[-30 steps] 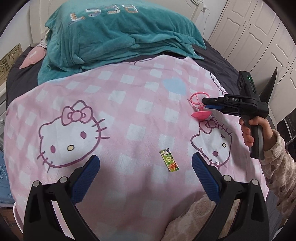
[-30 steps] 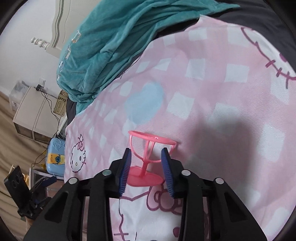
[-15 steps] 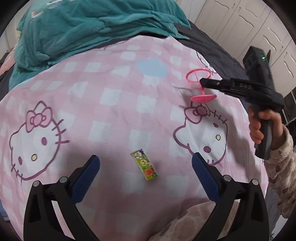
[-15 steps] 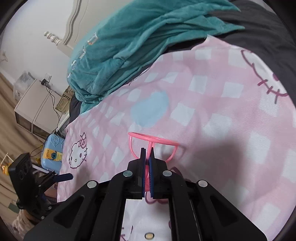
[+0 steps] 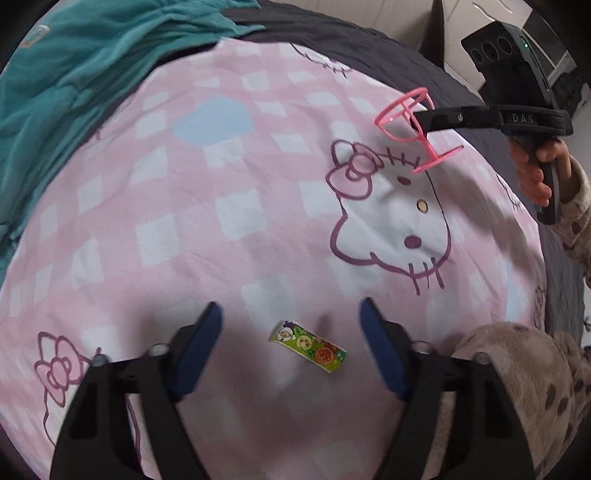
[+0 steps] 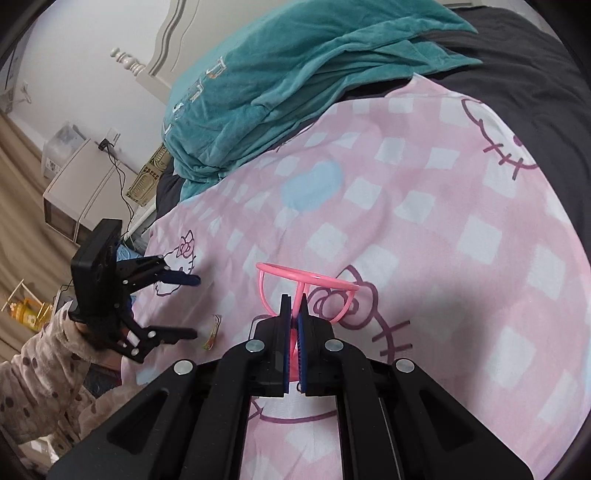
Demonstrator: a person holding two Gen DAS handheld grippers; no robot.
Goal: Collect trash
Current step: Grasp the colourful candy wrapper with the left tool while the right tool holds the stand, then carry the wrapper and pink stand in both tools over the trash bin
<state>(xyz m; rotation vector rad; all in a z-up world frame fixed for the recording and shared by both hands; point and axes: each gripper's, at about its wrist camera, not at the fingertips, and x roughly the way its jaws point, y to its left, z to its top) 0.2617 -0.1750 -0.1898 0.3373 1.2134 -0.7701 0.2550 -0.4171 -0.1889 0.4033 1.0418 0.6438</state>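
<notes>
A small green candy wrapper [image 5: 308, 346] lies flat on the pink Hello Kitty blanket [image 5: 236, 206]. My left gripper [image 5: 291, 328] is open, its blue pads on either side of the wrapper, just above the blanket. The wrapper also shows in the right wrist view [image 6: 211, 334], beside the left gripper [image 6: 194, 308]. My right gripper [image 6: 293, 308] is shut on the stem of a pink plastic wire-frame cup [image 6: 308, 282] and holds it above the blanket. In the left wrist view the cup [image 5: 413, 127] hangs tilted from the right gripper [image 5: 419, 120].
A teal blanket [image 6: 295, 70] is heaped at the head of the bed on a dark sheet [image 6: 524, 74]. A white headboard [image 6: 159, 62] stands behind it. A white cabinet [image 6: 74, 192] and clutter stand beside the bed. White wardrobe doors [image 5: 480, 14] are beyond the far edge.
My right gripper closed on the pink cup's stem and lifted it off the blanket. My left gripper moved down and forward until the wrapper lay between its open fingers.
</notes>
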